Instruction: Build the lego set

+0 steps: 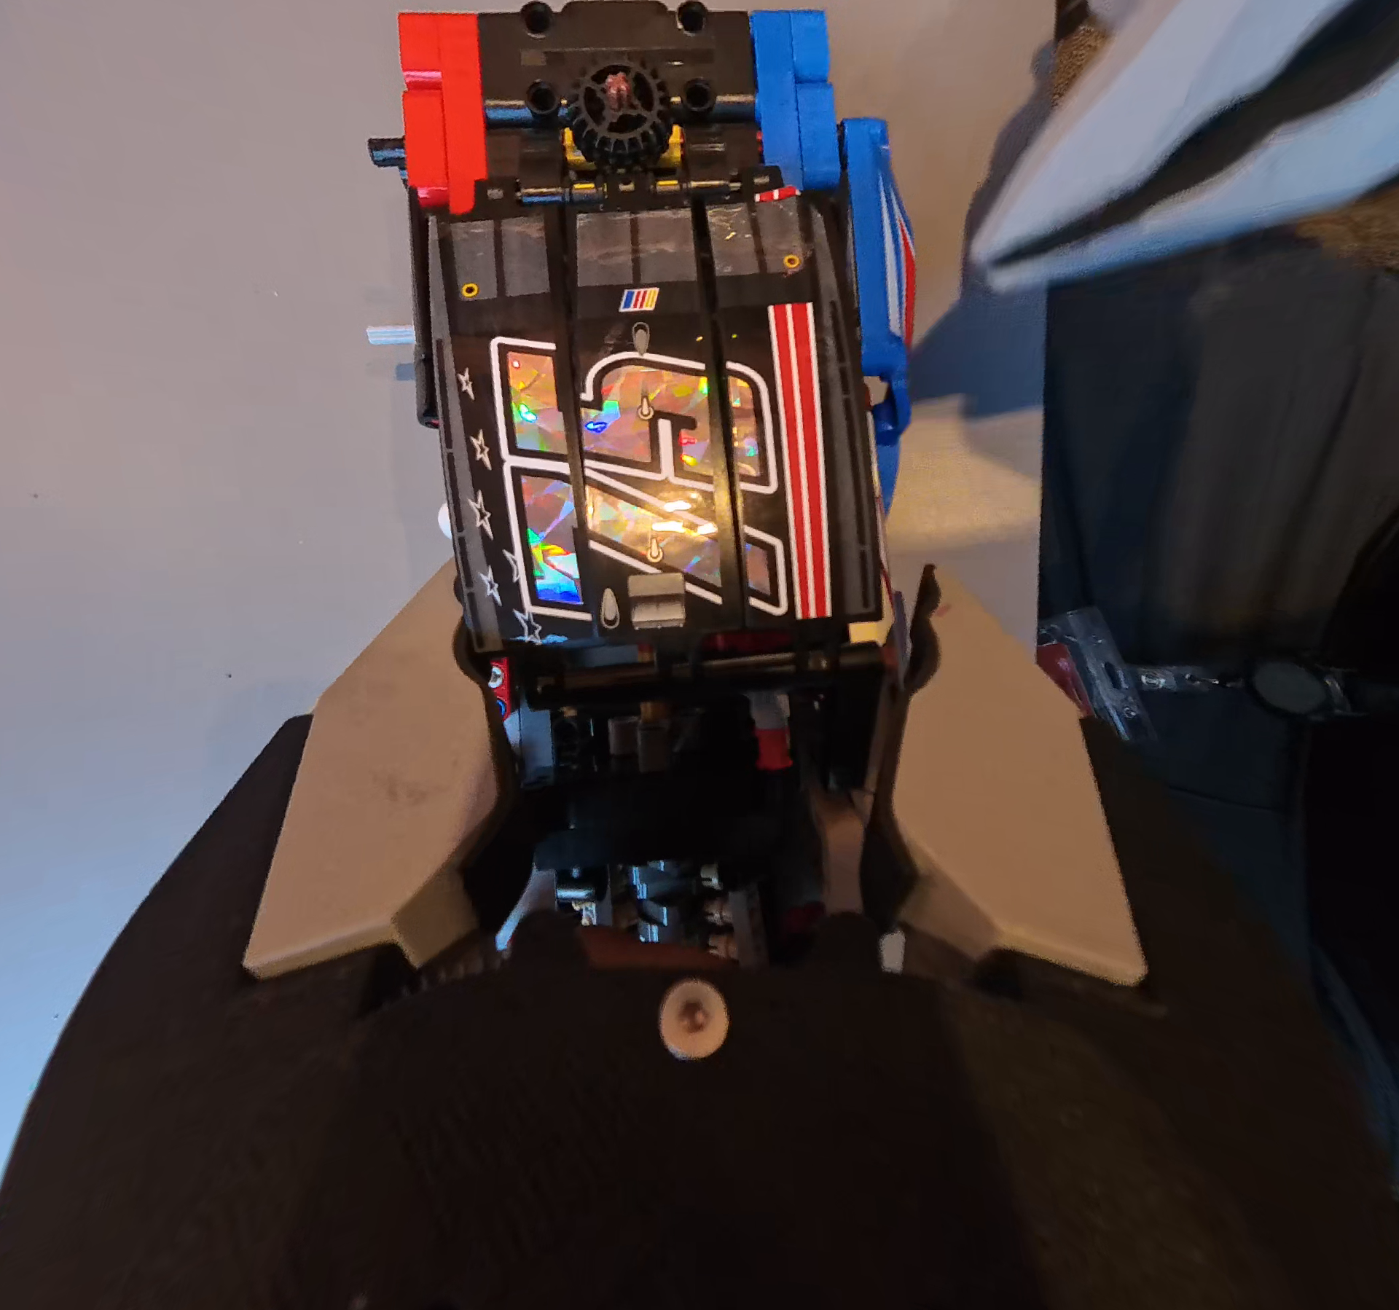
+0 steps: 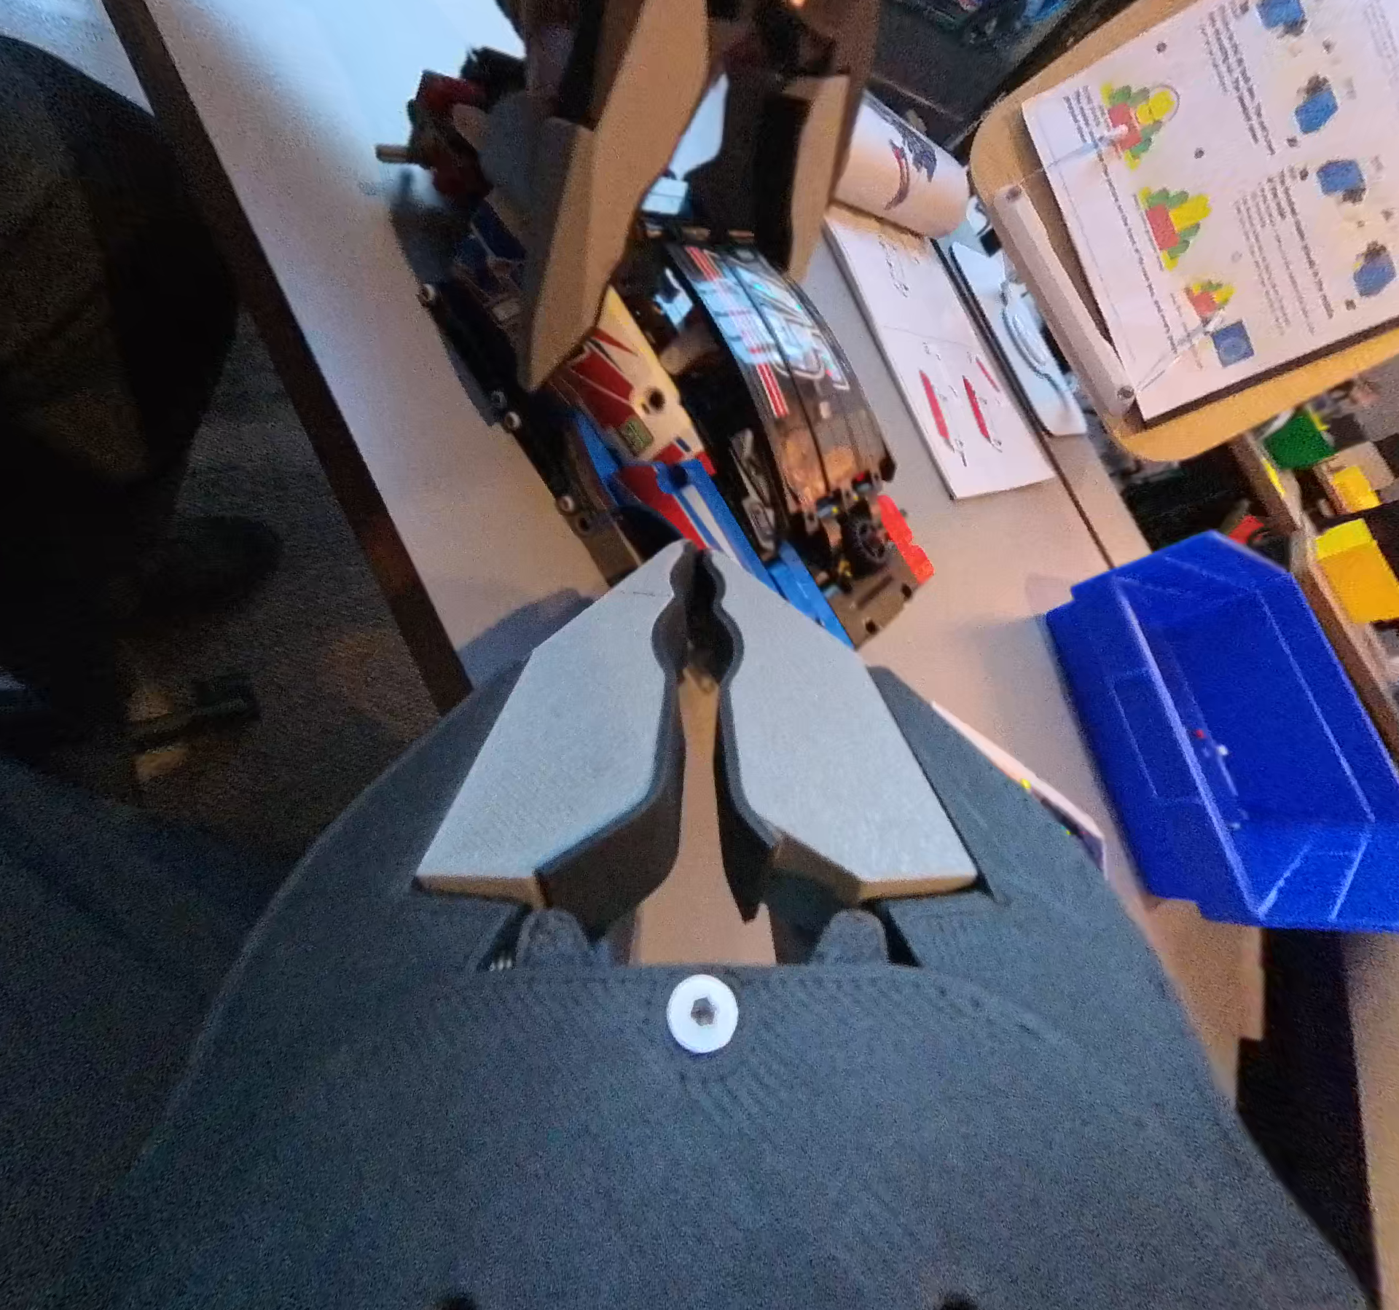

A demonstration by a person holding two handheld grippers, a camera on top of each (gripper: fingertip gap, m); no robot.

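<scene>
The lego car (image 1: pixel 651 441) has a black roof with a holographic number, red stripes, a red block at the far left and blue blocks at the far right. My left gripper (image 1: pixel 689 668) is shut on the car's near end, one tan finger on each side. In the right wrist view the car (image 2: pixel 764 380) lies on its side on the table, with the left gripper (image 2: pixel 666 320) clamped on it from above. My right gripper (image 2: pixel 696 562) is shut and empty, its tips just short of the car's blue end.
A blue bin (image 2: pixel 1226 729) stands on the table to the right. An open instruction booklet (image 2: pixel 946 365) lies beyond the car. A clipboard with a printed sheet (image 2: pixel 1211 176) and yellow bricks (image 2: pixel 1355 562) are at the far right. The table edge (image 2: pixel 303 365) runs along the left.
</scene>
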